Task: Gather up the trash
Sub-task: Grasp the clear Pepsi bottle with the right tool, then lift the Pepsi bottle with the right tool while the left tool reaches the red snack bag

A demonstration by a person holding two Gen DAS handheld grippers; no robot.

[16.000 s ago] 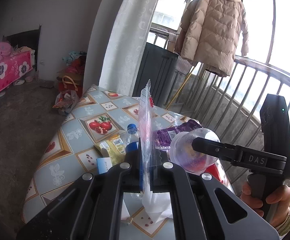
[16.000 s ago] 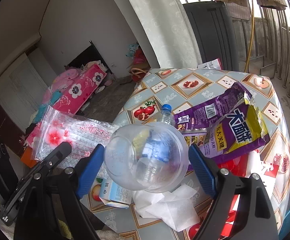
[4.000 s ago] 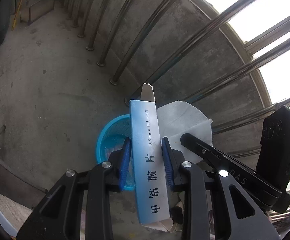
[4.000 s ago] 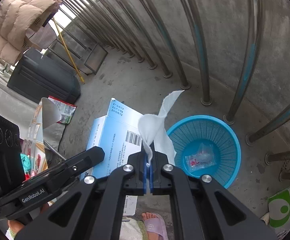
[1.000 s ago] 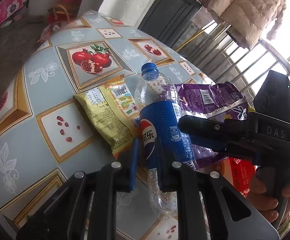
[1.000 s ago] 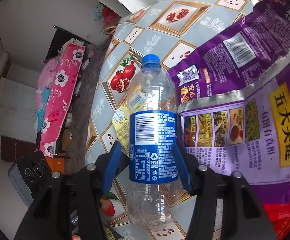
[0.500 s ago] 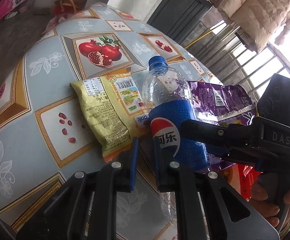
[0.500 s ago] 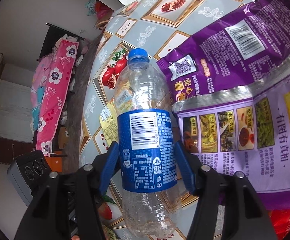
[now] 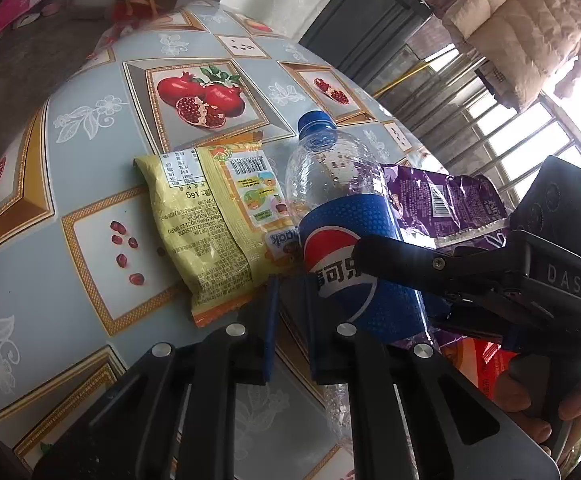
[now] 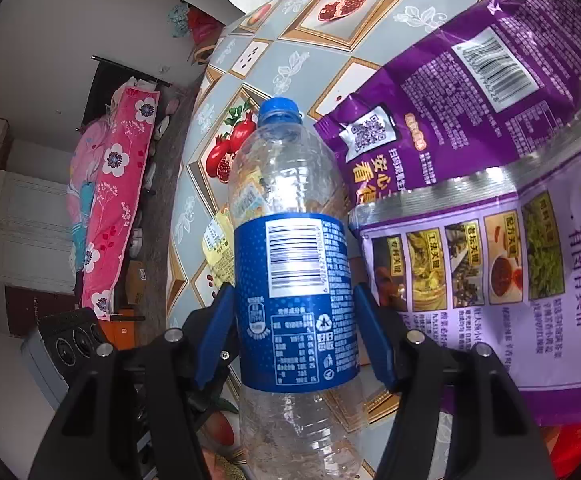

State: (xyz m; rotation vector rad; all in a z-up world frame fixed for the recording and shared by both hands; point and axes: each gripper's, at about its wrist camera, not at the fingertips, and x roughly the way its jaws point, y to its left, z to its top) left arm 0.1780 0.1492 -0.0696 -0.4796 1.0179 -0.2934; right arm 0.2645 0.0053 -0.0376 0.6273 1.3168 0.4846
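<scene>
An empty clear Pepsi bottle (image 10: 290, 264) with a blue label and blue cap is held between the blue pads of my right gripper (image 10: 294, 332), which is shut on its label; it also shows in the left wrist view (image 9: 342, 220). My left gripper (image 9: 290, 320) is open with a narrow gap and empty, its tips just short of the near edge of a yellow snack wrapper (image 9: 210, 216) lying flat on the table (image 9: 70, 160). A purple snack bag (image 10: 470, 160) lies right of the bottle, also in the left wrist view (image 9: 446, 204).
The table has a grey-blue pomegranate-print cloth (image 10: 330, 8). A red wrapper (image 9: 486, 356) lies under the right gripper. A dark cabinet (image 9: 362, 20), a hanging beige coat (image 9: 518, 20) and window bars stand beyond the table. A pink bed (image 10: 110, 200) is on the left.
The right gripper has lifted and tilted the bottle a little more upright. The left gripper has shifted left off the bottle toward the yellow wrapper, its gap slightly wider.
</scene>
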